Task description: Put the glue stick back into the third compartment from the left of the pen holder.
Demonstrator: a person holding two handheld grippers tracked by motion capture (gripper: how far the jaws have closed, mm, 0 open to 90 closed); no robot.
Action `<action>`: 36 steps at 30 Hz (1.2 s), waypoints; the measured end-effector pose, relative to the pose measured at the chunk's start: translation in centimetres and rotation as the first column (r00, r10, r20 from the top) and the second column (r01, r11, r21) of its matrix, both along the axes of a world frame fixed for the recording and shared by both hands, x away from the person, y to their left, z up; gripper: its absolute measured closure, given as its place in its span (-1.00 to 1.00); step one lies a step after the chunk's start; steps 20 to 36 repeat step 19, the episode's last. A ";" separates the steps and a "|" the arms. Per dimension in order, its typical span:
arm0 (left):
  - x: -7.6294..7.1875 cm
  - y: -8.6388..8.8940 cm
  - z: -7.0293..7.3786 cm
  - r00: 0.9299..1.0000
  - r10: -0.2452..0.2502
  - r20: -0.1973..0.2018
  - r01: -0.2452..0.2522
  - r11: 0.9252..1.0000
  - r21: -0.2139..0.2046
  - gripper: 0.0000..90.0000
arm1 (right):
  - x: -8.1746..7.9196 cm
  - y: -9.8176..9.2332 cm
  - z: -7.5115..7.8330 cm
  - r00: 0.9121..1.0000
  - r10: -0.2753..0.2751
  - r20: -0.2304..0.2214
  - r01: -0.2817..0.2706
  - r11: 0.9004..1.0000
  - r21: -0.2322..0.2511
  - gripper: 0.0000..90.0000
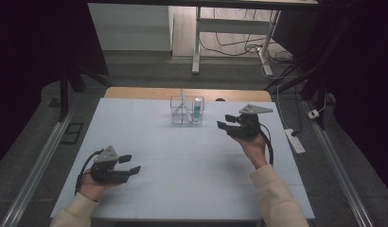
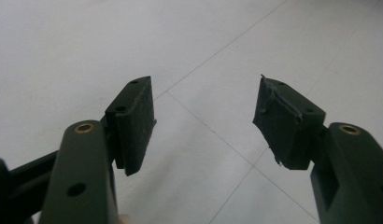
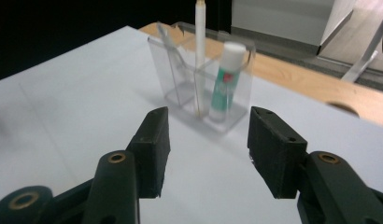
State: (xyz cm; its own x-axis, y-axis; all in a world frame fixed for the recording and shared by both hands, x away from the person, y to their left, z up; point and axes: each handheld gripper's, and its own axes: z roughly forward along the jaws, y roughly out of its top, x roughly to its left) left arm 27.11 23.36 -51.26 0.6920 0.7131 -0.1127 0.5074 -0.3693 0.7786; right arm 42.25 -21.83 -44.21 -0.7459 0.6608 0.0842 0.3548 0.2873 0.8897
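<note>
The right gripper (image 1: 226,122), jaws parted and empty, faces the clear plastic compartmented holder (image 3: 236,119) for access to its white-capped green tube (image 3: 225,83); the left gripper (image 1: 130,163) rests wide open, holding nothing.

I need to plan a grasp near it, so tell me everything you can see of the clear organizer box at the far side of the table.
The clear organizer box looks like transparent plastic, with thin walls and inner dividers forming compartments. It stands upright on the white table, near its far edge and about midway across. Inside stand a green-and-white glue stick with a white cap, a slim white pen-like stick rising above the rim, and a clear leaning utensil in another compartment. The right hand-held gripper faces it, jaws open, not touching.
</note>
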 end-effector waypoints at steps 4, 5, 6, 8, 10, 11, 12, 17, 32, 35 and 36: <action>0.1 -0.1 0.0 1.000 -0.003 -0.001 0.003 1.000 -0.001 -0.17 | -2.1 -1.8 -1.1 1.000 0.003 -0.023 -0.003 1.000 -0.007 0.04; 0.1 -0.1 0.0 1.000 -0.002 -0.003 0.002 1.000 0.000 -0.17 | -2.6 -2.2 -1.3 1.000 0.005 -0.029 -0.006 1.000 -0.012 0.03; 0.1 -0.1 0.0 1.000 -0.002 -0.004 0.002 1.000 -0.001 -0.17 | -3.1 -2.6 -1.5 0.999 0.009 -0.031 -0.010 1.000 -0.011 0.03; 0.1 -0.2 0.0 1.000 -0.001 -0.005 0.001 1.000 -0.001 -0.18 | -4.1 -3.2 -1.9 0.999 0.019 -0.034 -0.020 1.000 -0.018 0.01; 0.2 -0.2 0.0 1.000 0.000 -0.005 0.000 1.000 -0.002 -0.18 | -5.1 -3.8 -2.3 0.999 0.029 -0.037 -0.030 0.999 -0.026 0.00; 0.2 -0.2 0.0 1.000 0.000 -0.005 0.000 1.000 -0.003 -0.18 | -5.5 -4.0 -2.5 0.999 0.034 -0.040 -0.035 0.999 -0.028 -0.01; 0.2 -0.2 0.0 1.000 0.001 -0.005 -0.001 1.000 -0.004 -0.18 | -5.9 -4.3 -2.6 0.998 0.039 -0.042 -0.040 0.999 -0.030 -0.02; 0.2 -0.2 0.0 1.000 0.004 -0.005 -0.004 1.000 -0.004 -0.19 | -7.4 -5.5 -3.5 0.998 0.047 -0.047 -0.049 0.998 -0.034 -0.03; 0.3 -0.2 0.0 1.000 0.005 -0.005 -0.005 1.000 -0.005 -0.19 | -7.6 -5.8 -3.8 0.998 0.046 -0.049 -0.048 0.998 -0.033 -0.04; 0.3 -0.2 0.0 1.000 0.005 -0.005 -0.005 1.000 -0.005 -0.19 | -7.6 -5.8 -3.8 0.998 0.046 -0.049 -0.048 0.998 -0.033 -0.04; 0.3 -0.2 0.0 1.000 0.005 -0.005 -0.005 1.000 -0.005 -0.19 | -7.6 -5.8 -3.8 0.998 0.046 -0.049 -0.048 0.998 -0.033 -0.04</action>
